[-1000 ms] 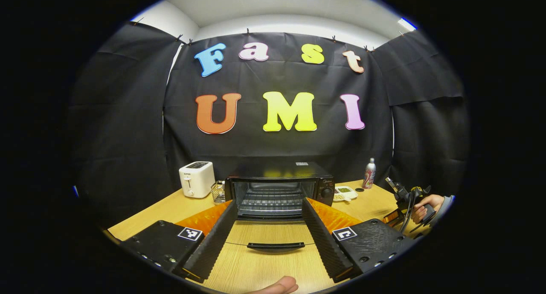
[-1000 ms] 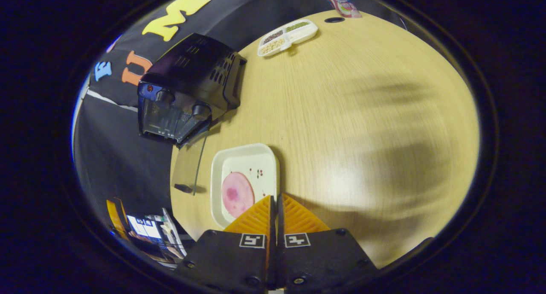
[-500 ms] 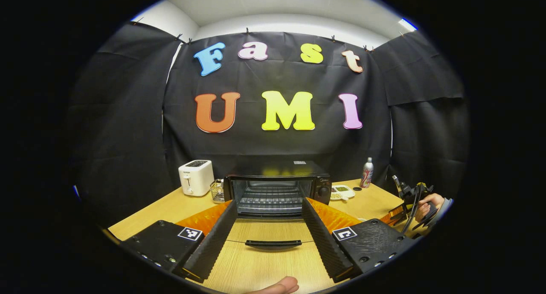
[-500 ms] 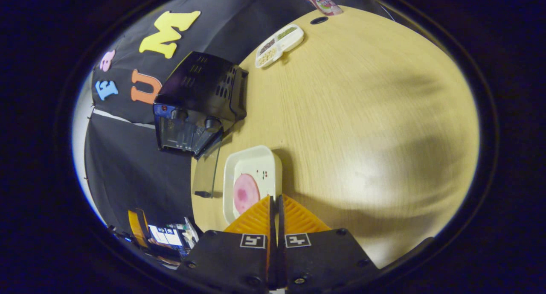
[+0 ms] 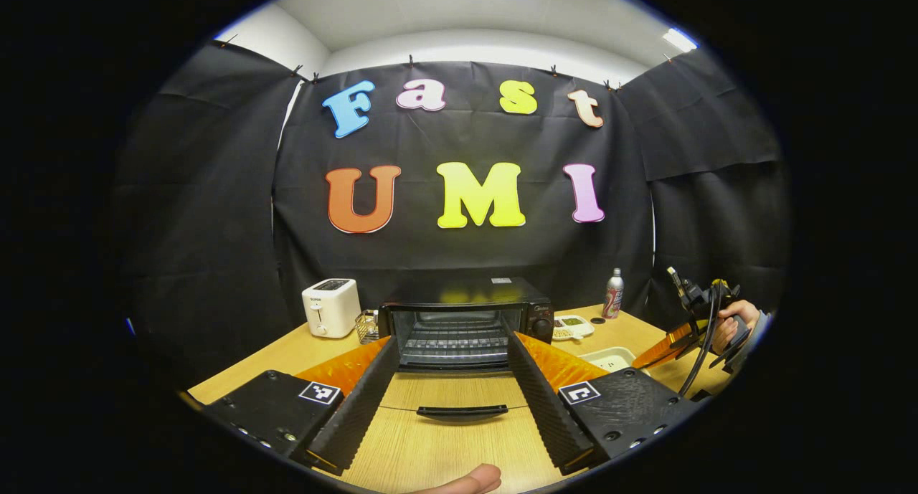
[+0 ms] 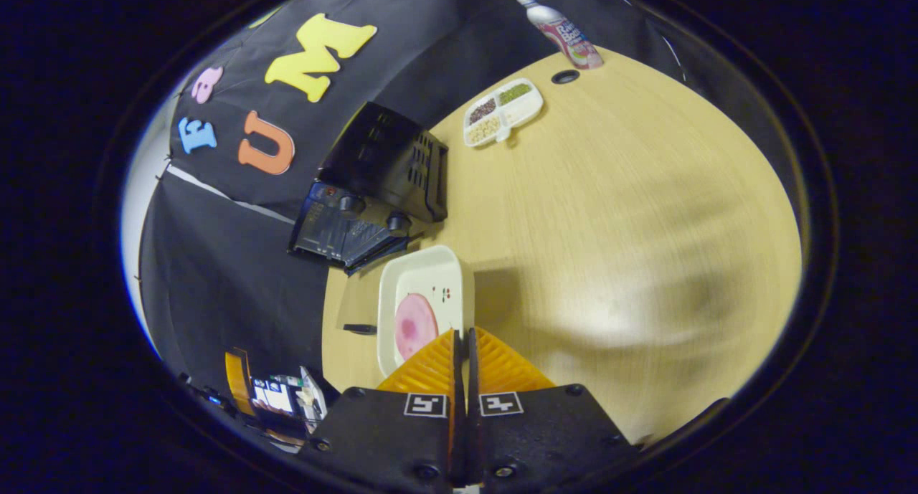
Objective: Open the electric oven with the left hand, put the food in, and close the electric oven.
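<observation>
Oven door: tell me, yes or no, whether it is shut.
No: in the left gripper view the oven door lies folded down flat, with the rack inside exposed.

You will find no legible text. The toaster [image 5: 330, 306] front mark and the oven [image 5: 466, 322] panel mark are too small to read. The bottle [image 6: 563, 34] wrap print is blurred. The left gripper [image 5: 452, 343] and the right gripper [image 6: 462, 333] each carry a square coded marker [image 5: 319, 392].
</observation>
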Action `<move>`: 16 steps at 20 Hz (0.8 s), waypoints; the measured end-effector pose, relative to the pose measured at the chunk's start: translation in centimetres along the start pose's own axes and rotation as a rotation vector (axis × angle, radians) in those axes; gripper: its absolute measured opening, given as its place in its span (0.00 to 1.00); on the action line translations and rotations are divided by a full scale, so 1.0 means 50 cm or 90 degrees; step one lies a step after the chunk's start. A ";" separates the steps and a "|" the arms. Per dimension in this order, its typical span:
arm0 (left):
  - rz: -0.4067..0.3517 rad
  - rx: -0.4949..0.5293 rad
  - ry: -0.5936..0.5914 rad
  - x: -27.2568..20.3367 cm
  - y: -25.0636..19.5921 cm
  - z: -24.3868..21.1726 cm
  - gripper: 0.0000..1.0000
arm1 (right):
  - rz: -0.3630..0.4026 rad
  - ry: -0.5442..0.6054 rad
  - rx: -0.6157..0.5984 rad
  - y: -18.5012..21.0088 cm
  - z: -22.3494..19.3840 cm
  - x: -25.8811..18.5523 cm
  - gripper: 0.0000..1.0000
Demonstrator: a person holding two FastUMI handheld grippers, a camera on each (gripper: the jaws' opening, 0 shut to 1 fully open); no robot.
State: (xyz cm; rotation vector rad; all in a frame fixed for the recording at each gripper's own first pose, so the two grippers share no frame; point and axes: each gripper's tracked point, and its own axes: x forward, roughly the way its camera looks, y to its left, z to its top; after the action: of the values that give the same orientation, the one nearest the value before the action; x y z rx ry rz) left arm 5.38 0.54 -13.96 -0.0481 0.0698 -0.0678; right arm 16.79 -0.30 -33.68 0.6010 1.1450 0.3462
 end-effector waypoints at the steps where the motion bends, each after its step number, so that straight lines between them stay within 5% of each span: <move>1: -0.003 -0.004 -0.003 -0.004 0.004 0.002 0.95 | 0.001 -0.005 -0.009 0.018 0.003 -0.004 0.00; 16: 0.034 0.024 -0.038 -0.063 0.159 0.021 0.95 | 0.043 0.006 -0.034 0.254 -0.036 0.160 0.04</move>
State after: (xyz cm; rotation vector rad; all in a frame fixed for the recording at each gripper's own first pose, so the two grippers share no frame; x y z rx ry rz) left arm 2.84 8.71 -13.09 -0.0099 0.0097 -0.0150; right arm 18.80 14.63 -32.42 0.5921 1.1224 0.4360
